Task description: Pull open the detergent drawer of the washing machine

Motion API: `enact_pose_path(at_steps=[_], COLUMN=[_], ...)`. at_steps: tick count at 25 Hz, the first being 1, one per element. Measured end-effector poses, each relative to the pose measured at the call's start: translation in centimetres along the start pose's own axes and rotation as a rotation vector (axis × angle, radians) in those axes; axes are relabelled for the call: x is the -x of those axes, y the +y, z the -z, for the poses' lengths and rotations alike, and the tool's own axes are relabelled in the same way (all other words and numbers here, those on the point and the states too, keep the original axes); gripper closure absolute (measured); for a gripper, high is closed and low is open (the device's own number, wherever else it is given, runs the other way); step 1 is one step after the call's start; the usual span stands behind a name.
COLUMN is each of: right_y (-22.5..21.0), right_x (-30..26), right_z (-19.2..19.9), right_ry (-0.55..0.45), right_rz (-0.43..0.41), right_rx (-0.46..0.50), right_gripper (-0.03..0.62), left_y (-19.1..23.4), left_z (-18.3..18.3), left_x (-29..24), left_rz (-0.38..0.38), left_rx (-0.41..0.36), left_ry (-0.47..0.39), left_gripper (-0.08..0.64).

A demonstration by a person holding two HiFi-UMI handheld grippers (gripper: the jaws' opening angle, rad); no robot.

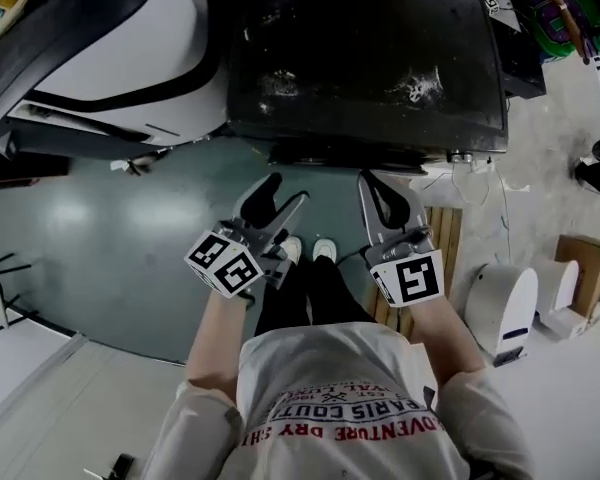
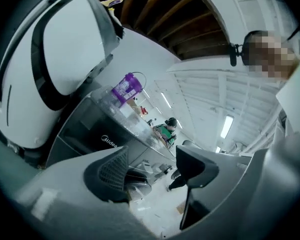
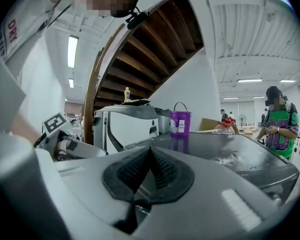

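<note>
The dark washing machine [image 1: 365, 58] stands right in front of me, seen from above; its front edge [image 1: 350, 153] overhangs, and the detergent drawer is hidden in the head view. In the left gripper view its front panel [image 2: 107, 141] carries a brand logo, but I cannot make out a drawer there. My left gripper [image 1: 288, 188] hangs just short of the machine's front, rolled to one side, open with nothing between its pads [image 2: 112, 171]. My right gripper [image 1: 368, 180] is beside it at about the same distance, shut with nothing in it, its tip [image 3: 151, 151] about level with the machine's top.
A purple bucket [image 3: 180, 121] stands on the machine's top. A large white and black housing [image 1: 110, 58] sits to the left. At the right are a wooden pallet [image 1: 445, 238], a white appliance [image 1: 505, 308] and a cardboard box [image 1: 585, 268]. A person in green [image 3: 280, 129] stands behind.
</note>
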State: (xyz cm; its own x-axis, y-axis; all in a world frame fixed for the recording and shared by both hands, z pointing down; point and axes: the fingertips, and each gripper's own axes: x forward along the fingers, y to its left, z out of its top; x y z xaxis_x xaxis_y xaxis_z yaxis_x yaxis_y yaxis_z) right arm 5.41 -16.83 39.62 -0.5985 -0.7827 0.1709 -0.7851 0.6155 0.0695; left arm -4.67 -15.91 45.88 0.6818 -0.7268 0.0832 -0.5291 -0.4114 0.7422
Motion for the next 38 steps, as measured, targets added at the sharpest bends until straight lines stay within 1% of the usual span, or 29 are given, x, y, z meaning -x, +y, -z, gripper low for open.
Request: enact_pose_path(at_steps=[2, 5, 9, 11, 13, 17, 21, 24, 26, 30, 34, 38], right_y=[-0.3, -0.1, 0.1, 0.1, 0.2, 0.2, 0.1, 0.1, 0.0, -0.2, -0.4, 0.0], right_x=[-1.0, -2.2, -3.3, -3.8, -4.2, -4.8, -5.4, -5.6, -5.6, -5.8, -5.9, -5.4], right_z=[1.2, 2.5, 4.8, 6.0, 7.0, 8.8, 9.9, 10.5, 10.8, 11.0, 11.5, 11.9], right_ry=[0.001, -0.006, -0.009, -0.003, 0.007, 0.026, 0.033, 0.039, 0.044, 0.039, 0.056, 0.071], right_rz=[-0.009, -0.023, -0.040, -0.046, -0.051, -0.059, -0.058, -0.052, -0.047, -0.036, -0.012, -0.001], right_rx=[0.003, -0.027, -0.042, -0.052, -0.062, -0.072, -0.070, -0.081, -0.082, -0.078, -0.081, -0.086], right_gripper=[0.591, 0.591, 0.591, 0.591, 0.591, 0.591, 0.591, 0.591, 0.591, 0.591, 0.591, 0.591], left_y=[1.7, 4.1, 7.1, 8.5, 9.7, 10.6, 11.4, 11.2, 11.1, 11.2, 11.2, 11.2], left_z=[1.0, 2.3, 3.0, 2.9, 2.8, 2.7, 2.3, 1.3, 0.7, 0.2, 0.0, 0.1], left_x=[-0.9, -1.8, -3.0, -3.6, -4.3, -5.8, -6.4, -6.6, -7.0, -7.2, -7.1, -7.0], left_rz=[0.004, 0.001, 0.015, 0.024, 0.039, 0.114, 0.153, 0.217, 0.253, 0.287, 0.308, 0.323], left_rx=[0.075, 0.189, 0.322, 0.380, 0.418, 0.471, 0.451, 0.497, 0.508, 0.512, 0.524, 0.537], left_ry=[-0.022, -0.064, -0.143, -0.191, -0.231, -0.282, -0.308, -0.370, -0.391, -0.410, -0.450, -0.454], left_gripper=[0.256, 0.252, 0.252, 0.250, 0.242, 0.214, 0.207, 0.207, 0.207, 0.216, 0.222, 0.235])
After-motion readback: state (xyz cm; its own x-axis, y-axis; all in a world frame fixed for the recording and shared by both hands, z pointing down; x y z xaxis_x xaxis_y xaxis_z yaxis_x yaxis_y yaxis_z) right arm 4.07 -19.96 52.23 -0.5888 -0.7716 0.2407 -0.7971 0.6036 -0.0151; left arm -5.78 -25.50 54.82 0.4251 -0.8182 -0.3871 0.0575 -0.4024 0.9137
